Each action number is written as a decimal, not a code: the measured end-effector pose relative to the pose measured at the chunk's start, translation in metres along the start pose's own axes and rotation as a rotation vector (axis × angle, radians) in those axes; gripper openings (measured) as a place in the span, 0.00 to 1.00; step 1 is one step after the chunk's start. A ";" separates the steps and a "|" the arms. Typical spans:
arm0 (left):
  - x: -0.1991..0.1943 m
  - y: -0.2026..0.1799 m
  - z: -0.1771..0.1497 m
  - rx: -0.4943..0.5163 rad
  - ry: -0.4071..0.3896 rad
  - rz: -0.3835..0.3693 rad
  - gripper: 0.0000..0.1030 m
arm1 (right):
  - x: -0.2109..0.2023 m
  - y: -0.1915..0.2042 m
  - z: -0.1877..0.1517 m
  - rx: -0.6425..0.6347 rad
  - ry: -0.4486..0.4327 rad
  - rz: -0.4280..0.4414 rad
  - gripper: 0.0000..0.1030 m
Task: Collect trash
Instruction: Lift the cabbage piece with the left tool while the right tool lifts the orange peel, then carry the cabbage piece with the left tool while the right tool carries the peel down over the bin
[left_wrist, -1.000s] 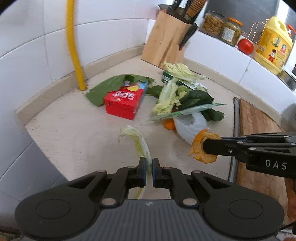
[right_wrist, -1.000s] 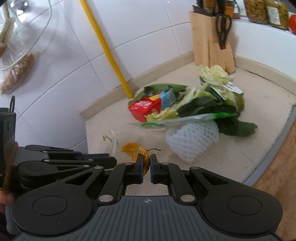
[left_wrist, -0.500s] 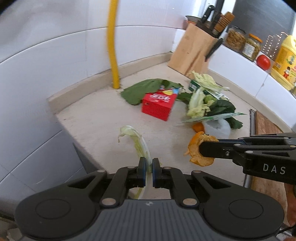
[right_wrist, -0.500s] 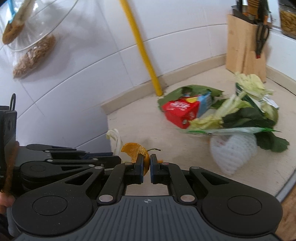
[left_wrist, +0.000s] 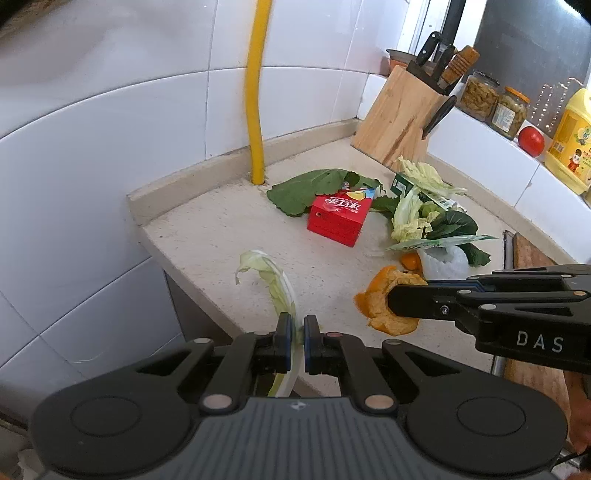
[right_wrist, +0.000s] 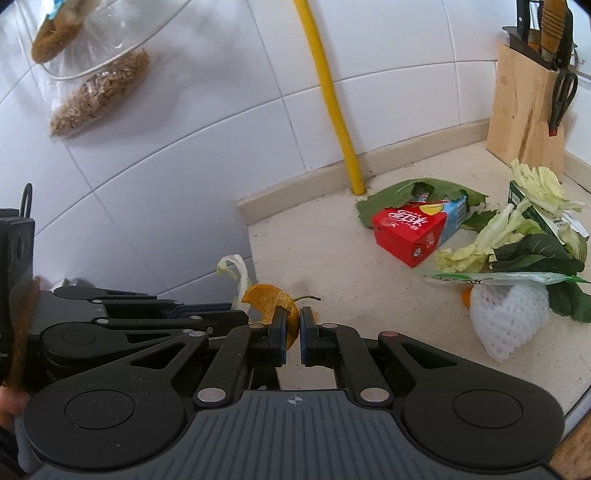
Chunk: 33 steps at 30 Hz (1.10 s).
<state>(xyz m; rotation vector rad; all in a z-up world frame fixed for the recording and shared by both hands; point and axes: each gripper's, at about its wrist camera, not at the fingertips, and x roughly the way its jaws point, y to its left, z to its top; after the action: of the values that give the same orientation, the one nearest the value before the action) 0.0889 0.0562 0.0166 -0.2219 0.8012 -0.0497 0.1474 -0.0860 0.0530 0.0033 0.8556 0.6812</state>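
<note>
White letters "DAS" mark the side of the right gripper (left_wrist: 391, 304), whose jaws are closed on a piece of orange peel (left_wrist: 384, 306). The left gripper (left_wrist: 294, 332) has its jaws clamped on a pale cabbage leaf (left_wrist: 271, 280). Both are held above the near left corner of a beige speckled counter (left_wrist: 221, 236), where its edge drops to white tiled wall. On the counter lies more trash: a red carton (left_wrist: 338, 218) with white script too small to read, lying on a big green leaf (left_wrist: 306, 188), then a heap of greens (left_wrist: 432, 218) over a white foam fruit net (left_wrist: 443, 262). Bare counter lies between the carton and the near edge. A wooden knife block (left_wrist: 400, 118) holding knives stands in the corner. On the ledge are two glass jars (left_wrist: 495, 105) of pickles, a tomato (left_wrist: 531, 141) and a yellow oil jug (left_wrist: 570, 142). A yellow pipe (left_wrist: 256, 96) climbs the wall
</note>
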 end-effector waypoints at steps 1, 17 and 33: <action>-0.001 0.000 -0.001 0.000 -0.002 -0.002 0.04 | 0.000 0.001 0.000 -0.001 0.000 0.000 0.09; -0.015 0.008 -0.008 -0.006 -0.031 -0.007 0.03 | 0.000 0.020 -0.003 -0.017 0.001 0.002 0.09; -0.040 0.047 -0.025 -0.052 -0.053 0.033 0.04 | 0.019 0.064 -0.008 -0.058 0.026 0.053 0.09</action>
<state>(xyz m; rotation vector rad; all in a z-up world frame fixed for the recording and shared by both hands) 0.0411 0.1023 0.0179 -0.2580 0.7542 0.0082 0.1152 -0.0266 0.0519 -0.0356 0.8627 0.7566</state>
